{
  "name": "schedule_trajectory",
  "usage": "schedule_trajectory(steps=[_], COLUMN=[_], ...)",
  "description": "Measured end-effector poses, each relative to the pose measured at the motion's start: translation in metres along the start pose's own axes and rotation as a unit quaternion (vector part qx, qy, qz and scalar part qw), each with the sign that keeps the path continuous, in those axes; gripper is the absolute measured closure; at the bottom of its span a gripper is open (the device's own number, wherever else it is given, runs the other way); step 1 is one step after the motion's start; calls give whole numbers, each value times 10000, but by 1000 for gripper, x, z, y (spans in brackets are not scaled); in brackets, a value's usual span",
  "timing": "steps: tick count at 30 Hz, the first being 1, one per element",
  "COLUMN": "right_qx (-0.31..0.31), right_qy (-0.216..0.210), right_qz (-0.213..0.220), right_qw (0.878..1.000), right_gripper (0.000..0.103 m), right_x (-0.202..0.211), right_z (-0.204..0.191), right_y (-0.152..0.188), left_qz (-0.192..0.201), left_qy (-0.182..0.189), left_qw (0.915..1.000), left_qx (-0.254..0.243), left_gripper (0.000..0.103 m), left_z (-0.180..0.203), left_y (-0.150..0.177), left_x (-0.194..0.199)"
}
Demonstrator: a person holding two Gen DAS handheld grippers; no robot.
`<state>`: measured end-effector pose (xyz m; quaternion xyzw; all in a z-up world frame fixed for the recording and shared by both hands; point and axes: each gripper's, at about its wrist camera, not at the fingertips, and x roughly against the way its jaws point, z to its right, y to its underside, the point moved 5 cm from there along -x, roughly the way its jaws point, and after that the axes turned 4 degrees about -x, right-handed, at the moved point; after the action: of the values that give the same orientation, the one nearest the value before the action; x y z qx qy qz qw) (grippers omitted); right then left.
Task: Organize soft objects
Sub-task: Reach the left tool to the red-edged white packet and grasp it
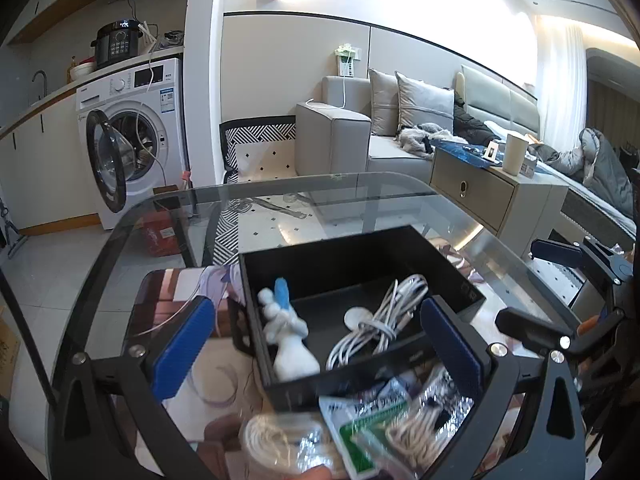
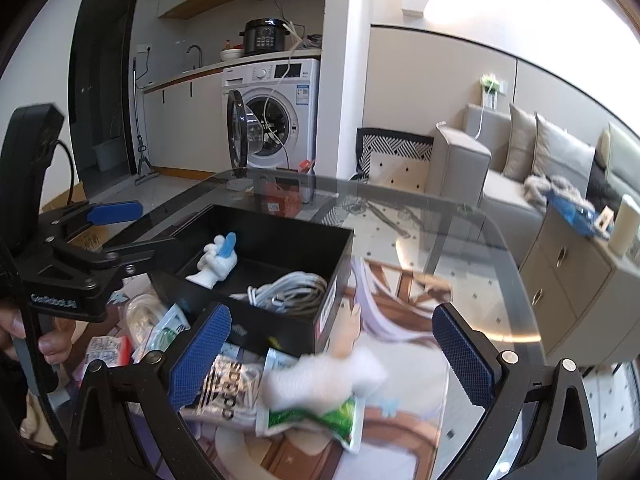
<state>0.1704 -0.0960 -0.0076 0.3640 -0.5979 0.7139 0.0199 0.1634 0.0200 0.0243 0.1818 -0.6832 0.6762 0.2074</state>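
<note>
A black open box stands on the glass table. Inside lie a white plush toy with a blue tip and a coiled white cable. My left gripper is open and empty, its blue pads either side of the box's near end. My right gripper is open over a blurred white soft object lying on a green-and-white packet. More packets and a silver printed bag lie in front of the box.
The glass table has a rounded far edge and an illustrated mat under the items. A washing machine, a sofa and a bedside cabinet stand beyond.
</note>
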Motion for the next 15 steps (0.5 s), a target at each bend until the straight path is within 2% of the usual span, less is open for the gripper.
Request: schedule_trajectory(steps=[7,15], right_qx=[-247,-260], right_qy=[-155,-77], right_qz=[-148,-380], right_qw=[9995,9989], right_gripper=[1,1], right_x=[12,12], right_z=[5,10], right_y=[13,22], left_qz=[-111,-215], left_qy=[-6,-84], left_qw=[9999,9997], left_qx=[6,67], left_gripper=[0,0], left_z=[-5,-18], left_y=[20,44], left_x=[21,38])
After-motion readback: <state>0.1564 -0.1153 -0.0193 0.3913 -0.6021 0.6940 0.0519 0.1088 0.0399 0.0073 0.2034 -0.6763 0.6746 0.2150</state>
